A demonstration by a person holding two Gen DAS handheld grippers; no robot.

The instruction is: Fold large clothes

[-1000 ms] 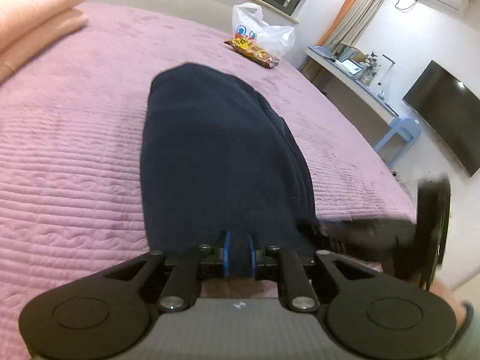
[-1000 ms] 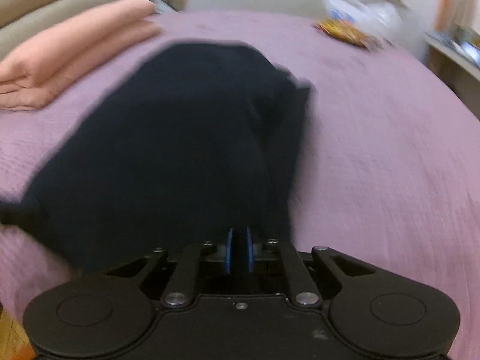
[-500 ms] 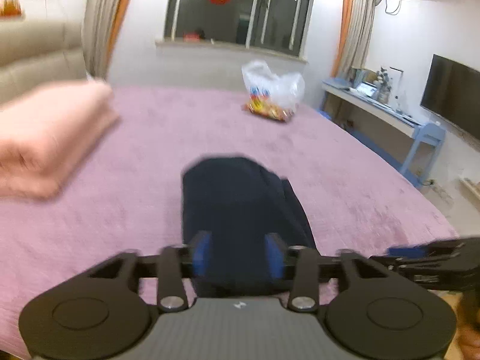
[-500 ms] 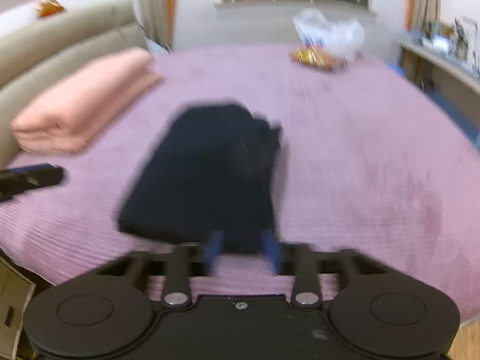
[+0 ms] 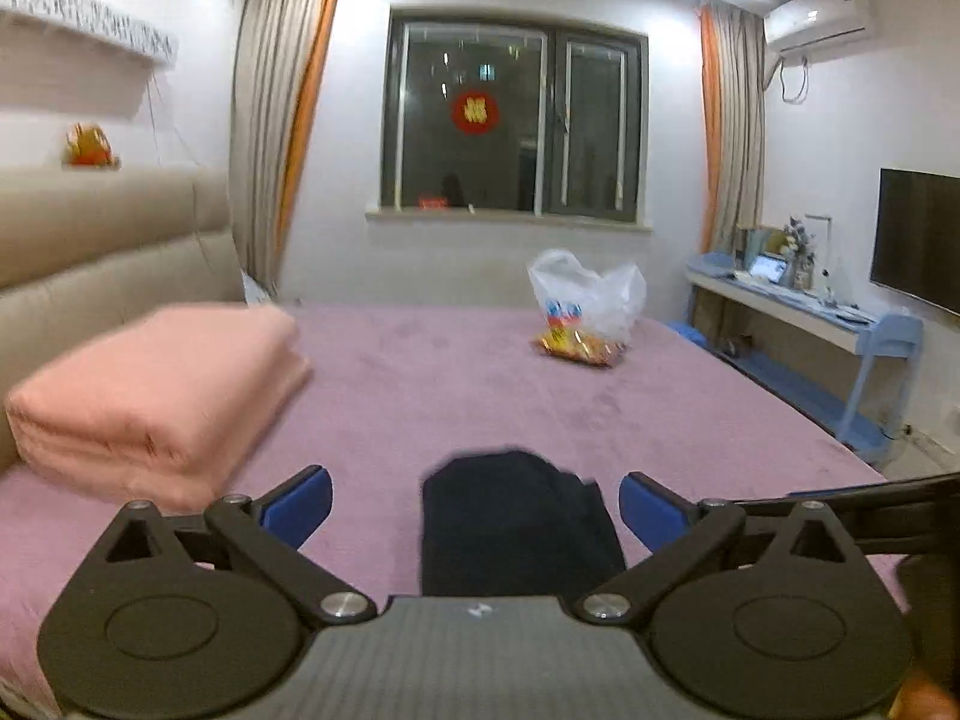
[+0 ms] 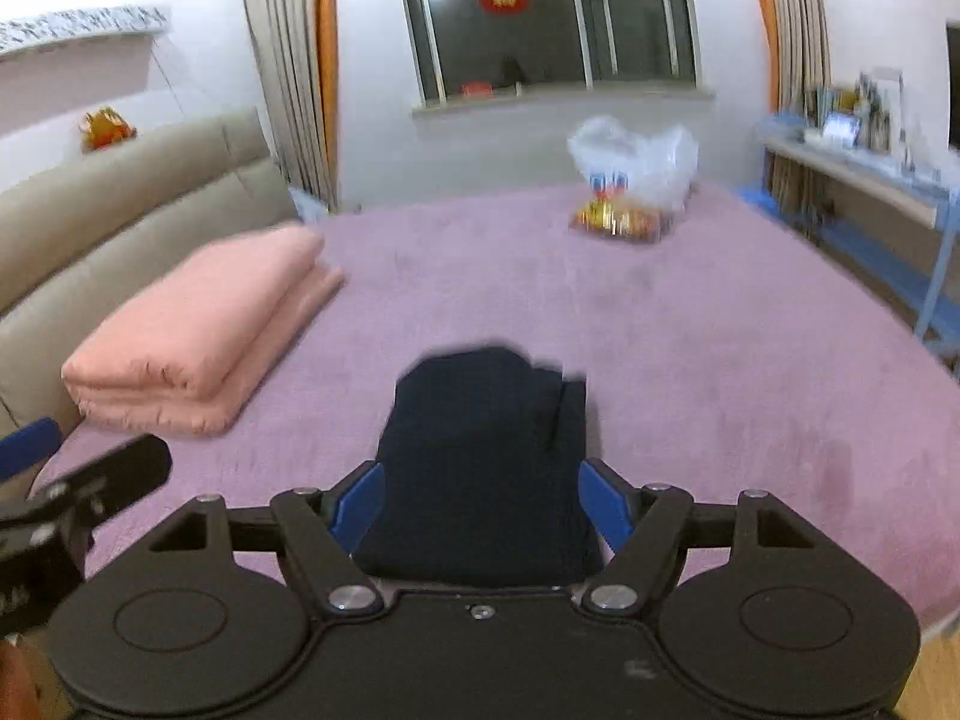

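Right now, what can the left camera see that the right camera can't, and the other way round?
Only the left view shows the air conditioner and most of the TV. Only the right view shows the left gripper at its edge and a strip of wooden floor. Both show the folded dark garment lying free on the purple bed, the pink blanket, the plastic bag and the window.

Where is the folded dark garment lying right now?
The dark garment lies on the purple bed, near edge, in both views, right of the pink blanket; both claws are open.

Both tools [image 5: 474,507] [image 6: 480,501] released, apparently withdrawn.
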